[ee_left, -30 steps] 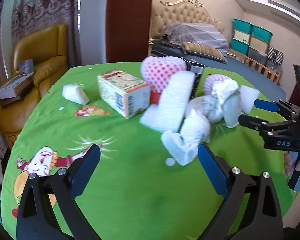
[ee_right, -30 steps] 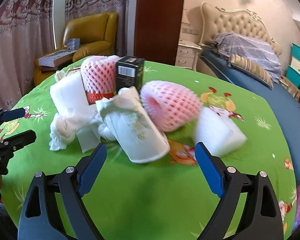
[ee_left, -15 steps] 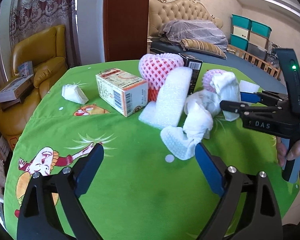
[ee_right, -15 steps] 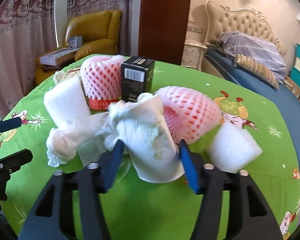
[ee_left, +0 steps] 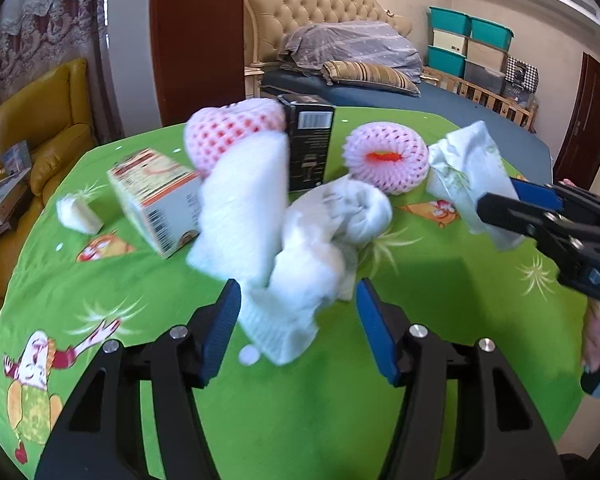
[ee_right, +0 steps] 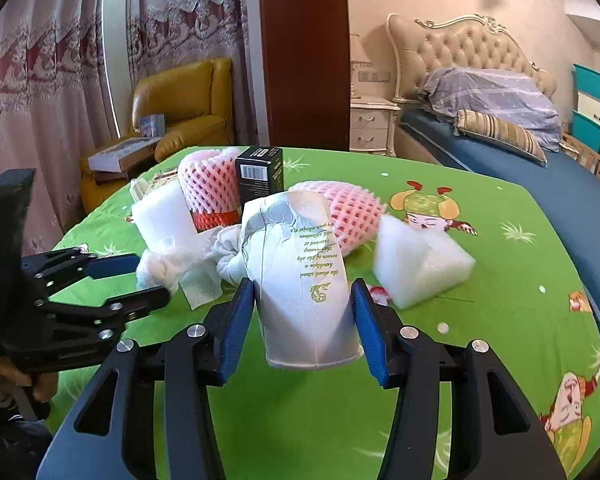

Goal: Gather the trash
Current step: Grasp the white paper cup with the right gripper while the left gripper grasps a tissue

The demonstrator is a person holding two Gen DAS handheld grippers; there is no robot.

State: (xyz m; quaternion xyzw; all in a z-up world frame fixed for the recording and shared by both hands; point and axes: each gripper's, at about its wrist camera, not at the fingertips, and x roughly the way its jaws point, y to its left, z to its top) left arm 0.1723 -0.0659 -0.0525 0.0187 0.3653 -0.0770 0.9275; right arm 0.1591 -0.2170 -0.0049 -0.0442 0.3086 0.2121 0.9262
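On the green tablecloth [ee_right: 480, 360], the right gripper [ee_right: 302, 320] is being held tilted downward, and the crumpled paper cup [ee_right: 300, 272] is being clamped between its blue pads. A second ago these jaws were wide; they have just been closing. The left gripper [ee_left: 298, 316] has also been closing around the white tissue wad [ee_left: 300, 276], but contact cannot be told. Bare cloth is being left near the front edge.
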